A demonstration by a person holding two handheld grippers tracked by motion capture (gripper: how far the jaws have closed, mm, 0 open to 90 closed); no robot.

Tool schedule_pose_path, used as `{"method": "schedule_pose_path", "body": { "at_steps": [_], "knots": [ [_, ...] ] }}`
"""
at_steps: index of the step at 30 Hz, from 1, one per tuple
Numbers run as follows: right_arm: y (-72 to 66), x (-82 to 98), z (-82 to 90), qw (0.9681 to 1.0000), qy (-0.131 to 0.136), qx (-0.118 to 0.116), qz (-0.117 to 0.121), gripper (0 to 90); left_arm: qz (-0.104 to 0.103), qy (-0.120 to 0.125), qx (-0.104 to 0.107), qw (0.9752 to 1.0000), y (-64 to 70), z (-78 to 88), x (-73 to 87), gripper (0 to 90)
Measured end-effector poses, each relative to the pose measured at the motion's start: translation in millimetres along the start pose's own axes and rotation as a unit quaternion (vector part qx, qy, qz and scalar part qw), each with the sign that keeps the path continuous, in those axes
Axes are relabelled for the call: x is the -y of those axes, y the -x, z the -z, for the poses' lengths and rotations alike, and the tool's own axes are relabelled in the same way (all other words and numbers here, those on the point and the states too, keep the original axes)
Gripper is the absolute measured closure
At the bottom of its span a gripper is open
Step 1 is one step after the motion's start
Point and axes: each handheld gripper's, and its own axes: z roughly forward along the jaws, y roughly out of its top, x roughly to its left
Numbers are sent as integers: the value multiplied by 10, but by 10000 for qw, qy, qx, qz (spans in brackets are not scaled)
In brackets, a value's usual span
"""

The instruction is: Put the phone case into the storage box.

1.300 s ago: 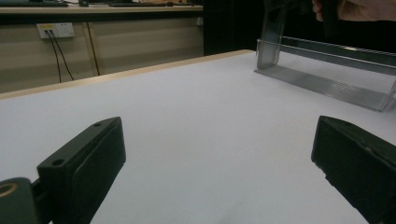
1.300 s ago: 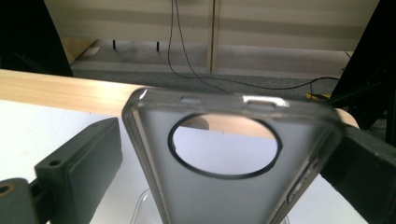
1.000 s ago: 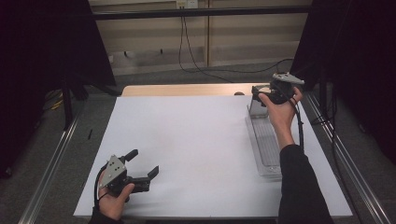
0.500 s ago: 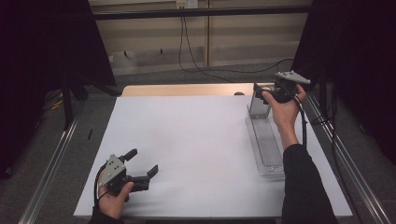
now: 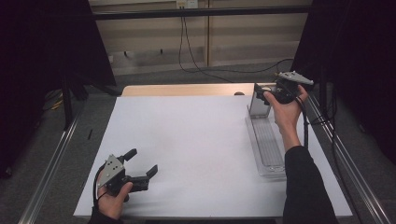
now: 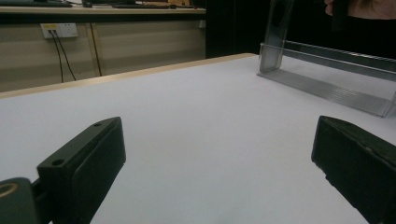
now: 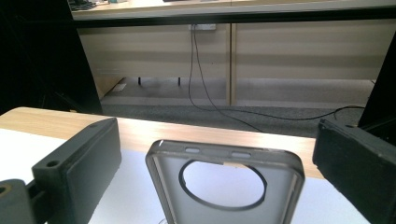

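Right tool hovers at the tabletop's two o'clock corner, its jaws spread wide and gripping nothing. Between them, in the right gripper view, stands the phone case, upright, with its round camera hole facing the lens. It rises from the far end of a clear tray. Left tool rests at seven o'clock, jaws apart and empty, well away from the case.

Each hand-held gripper is black with blocky jaws and a grey three-cornered plate; right sleeve black.
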Motion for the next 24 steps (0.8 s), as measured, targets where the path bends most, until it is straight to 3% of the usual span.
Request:
{"method": "schedule_pose_path", "body": {
  "at_steps": [24],
  "knots": [
    [144, 229, 288, 9998, 80, -193, -49, 10, -25, 57, -62, 10000, 21, 52, -14, 29]
  ]
}}
